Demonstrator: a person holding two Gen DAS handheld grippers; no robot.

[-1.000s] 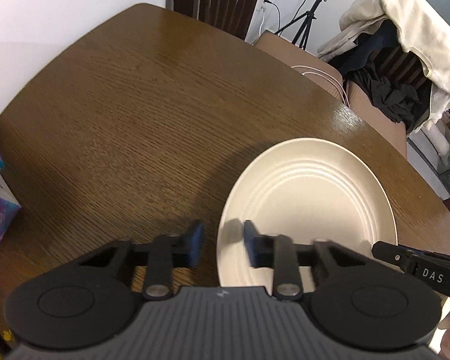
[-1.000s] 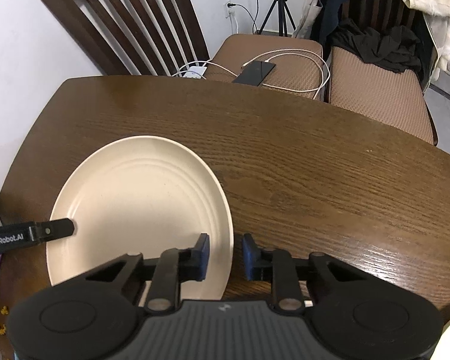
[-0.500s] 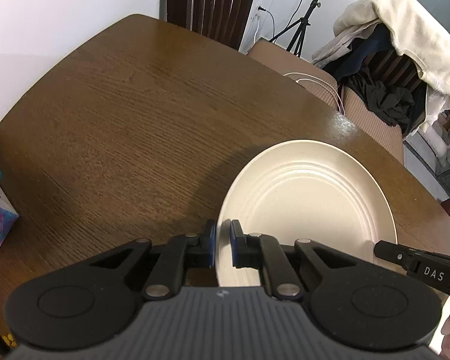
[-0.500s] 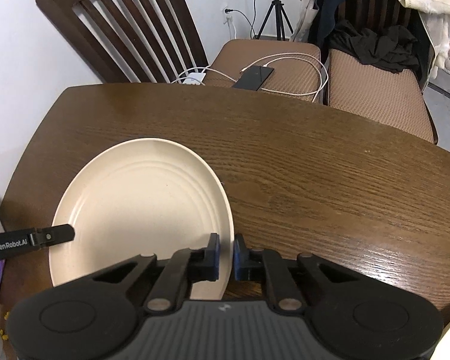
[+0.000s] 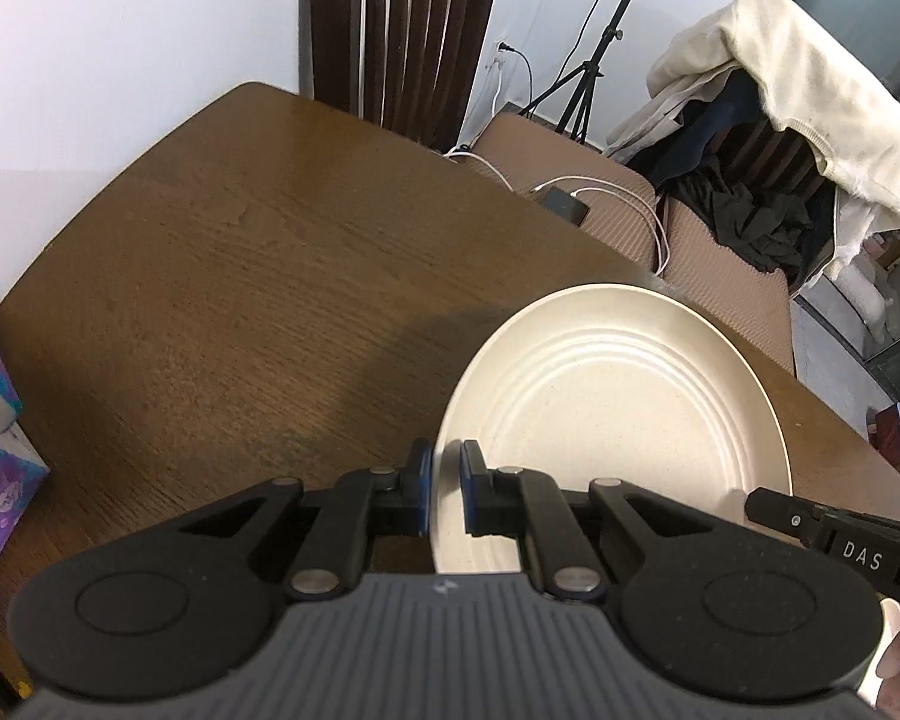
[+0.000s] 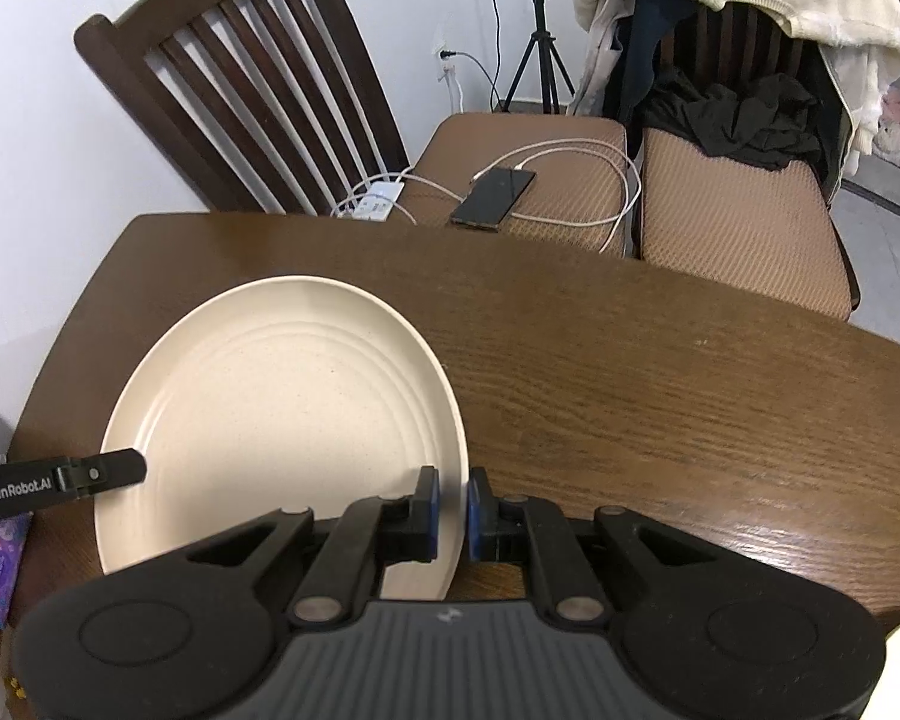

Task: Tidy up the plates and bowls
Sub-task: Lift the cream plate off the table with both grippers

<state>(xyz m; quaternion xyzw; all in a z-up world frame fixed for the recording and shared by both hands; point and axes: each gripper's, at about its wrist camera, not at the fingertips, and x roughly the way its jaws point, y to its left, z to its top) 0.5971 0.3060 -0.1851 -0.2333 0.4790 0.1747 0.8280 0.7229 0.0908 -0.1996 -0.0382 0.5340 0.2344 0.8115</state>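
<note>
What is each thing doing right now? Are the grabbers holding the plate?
plate: pinched at opposite rims by both grippers, nothing on it
left gripper: shut on plate's rim
right gripper: shut on plate's rim
phone: lying on a chair seat, screen dark, cable at it
table: bare around the plate

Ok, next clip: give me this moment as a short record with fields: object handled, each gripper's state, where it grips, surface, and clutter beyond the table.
object: cream plate, ridged rings, nothing on it
left gripper: shut on plate's left rim
right gripper: shut on plate's right rim
grip: both at once, on opposite edges
surface: dark wooden table
plate contact with table: cannot tell
beyond table: phone with white cables on a chair seat; clothes piled on the next chair
</note>
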